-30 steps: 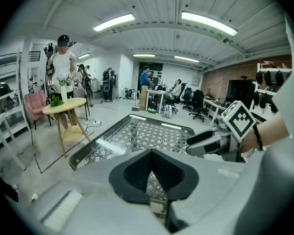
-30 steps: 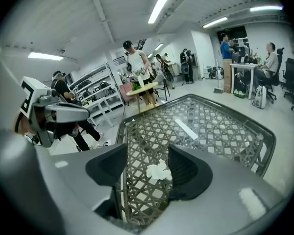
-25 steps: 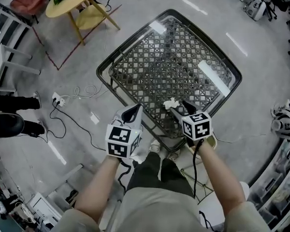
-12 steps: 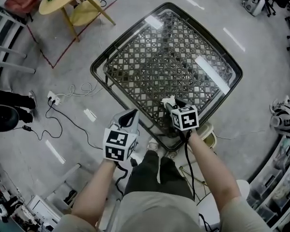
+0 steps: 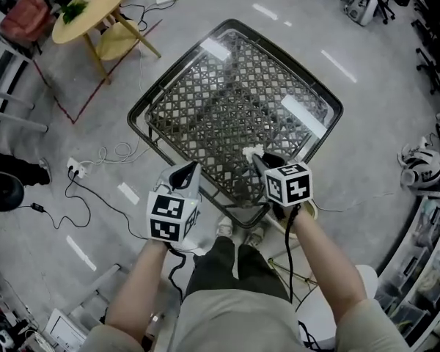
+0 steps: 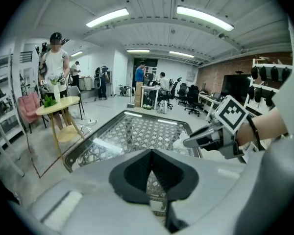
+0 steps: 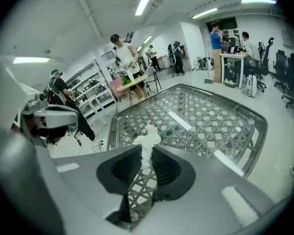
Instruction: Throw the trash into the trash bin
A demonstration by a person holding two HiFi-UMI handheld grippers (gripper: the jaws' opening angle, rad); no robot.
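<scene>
A small crumpled white paper (image 5: 251,152) sits at the near edge of a glass-topped lattice table (image 5: 136,116). My right gripper (image 5: 258,160) has just been closing, and its pads now pinch the paper (image 7: 148,140), which sticks up between the jaws of the right gripper (image 7: 147,161). My left gripper (image 5: 186,171) hangs to the left, just off the table's near-left edge, shut and empty. In the left gripper view the shut left gripper (image 6: 151,173) points at the table, with the right gripper (image 6: 196,141) and the paper (image 6: 179,142) to its right.
A round yellow table (image 5: 88,6) with a stool stands at the far left. Cables and a power strip (image 5: 73,171) lie on the floor to the left. Office chairs, shelving and several people stand further off. My feet are under the table's near corner.
The right gripper moved forward onto the paper and its jaws closed on it. The left gripper stayed shut beside the table.
</scene>
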